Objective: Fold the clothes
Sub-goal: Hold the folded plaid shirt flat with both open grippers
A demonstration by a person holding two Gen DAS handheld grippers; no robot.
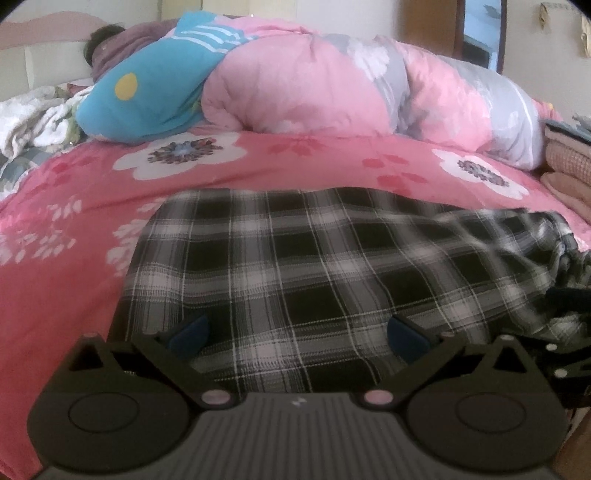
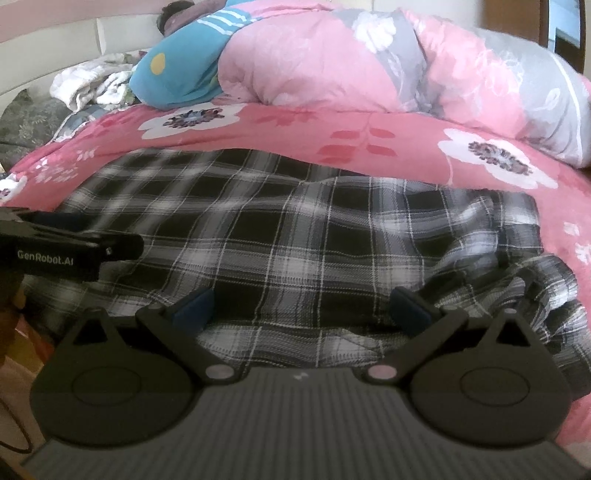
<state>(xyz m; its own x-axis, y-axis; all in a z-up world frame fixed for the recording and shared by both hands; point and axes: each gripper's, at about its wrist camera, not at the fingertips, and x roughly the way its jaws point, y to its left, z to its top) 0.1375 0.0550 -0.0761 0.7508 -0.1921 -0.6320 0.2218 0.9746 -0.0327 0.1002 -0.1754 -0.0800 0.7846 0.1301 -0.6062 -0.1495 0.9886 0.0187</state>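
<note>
A black-and-white plaid garment [image 1: 303, 266] lies spread on the pink floral bedsheet [image 1: 66, 236], smooth on its left and rumpled at its right end [image 1: 554, 258]. My left gripper [image 1: 297, 334] hovers over its near edge, open, with nothing between the blue pads. In the right wrist view the same plaid garment [image 2: 295, 240] fills the middle, bunched at the right [image 2: 546, 295]. My right gripper [image 2: 301, 304] is open just above the near hem. The left gripper's black body [image 2: 70, 251] enters from the left edge, over the cloth.
A rolled pink and grey quilt [image 1: 351, 85] and a blue cushion [image 1: 147, 92] lie across the back of the bed. A white crumpled blanket [image 1: 33, 118] sits at far left. Folded pinkish cloth [image 1: 569, 162] is stacked at the right edge. A mirror [image 1: 480, 33] stands behind.
</note>
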